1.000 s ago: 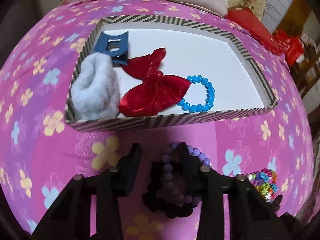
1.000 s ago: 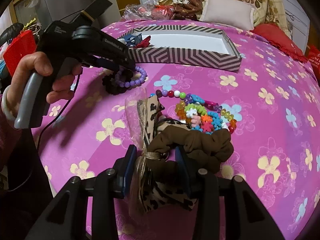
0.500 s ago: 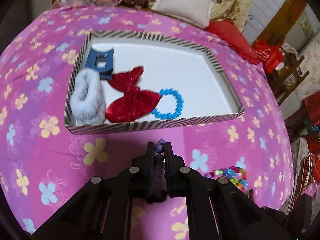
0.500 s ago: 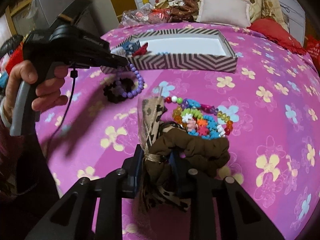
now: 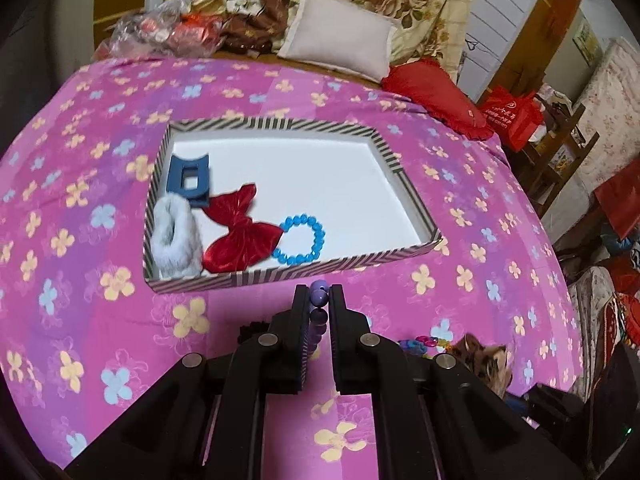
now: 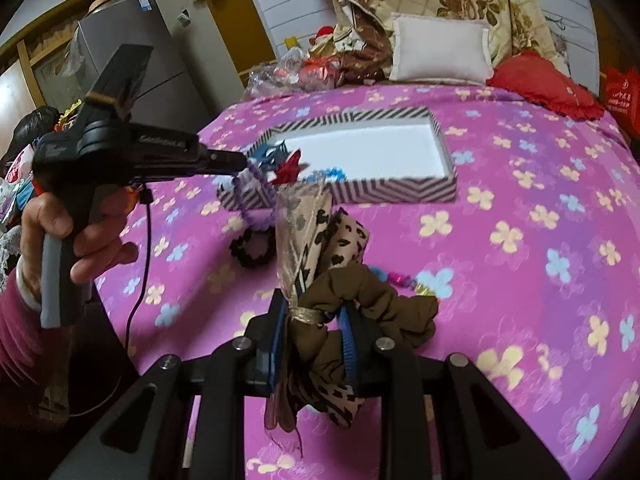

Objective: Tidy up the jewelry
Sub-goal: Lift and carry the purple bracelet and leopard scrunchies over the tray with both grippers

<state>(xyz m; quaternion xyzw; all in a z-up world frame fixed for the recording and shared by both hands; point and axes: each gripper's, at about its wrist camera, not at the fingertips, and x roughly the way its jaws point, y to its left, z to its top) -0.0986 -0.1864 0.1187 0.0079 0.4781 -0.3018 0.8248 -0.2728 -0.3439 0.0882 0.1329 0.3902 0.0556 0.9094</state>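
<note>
tongs point(image 5: 319, 298) pinching purple bracelet point(image 5: 319, 300), other clamping scrunchie point(image 6: 360, 300)

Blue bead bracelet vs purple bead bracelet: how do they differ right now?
The blue bracelet lies flat as an open ring inside the striped box; the purple bracelet is outside it, pinched in the left gripper, hanging stretched. Blue beads look smaller. Both are single bead loops.

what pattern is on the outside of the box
Black and white zigzag stripes on the box walls, white inside; it shows best in the right wrist view.
</note>
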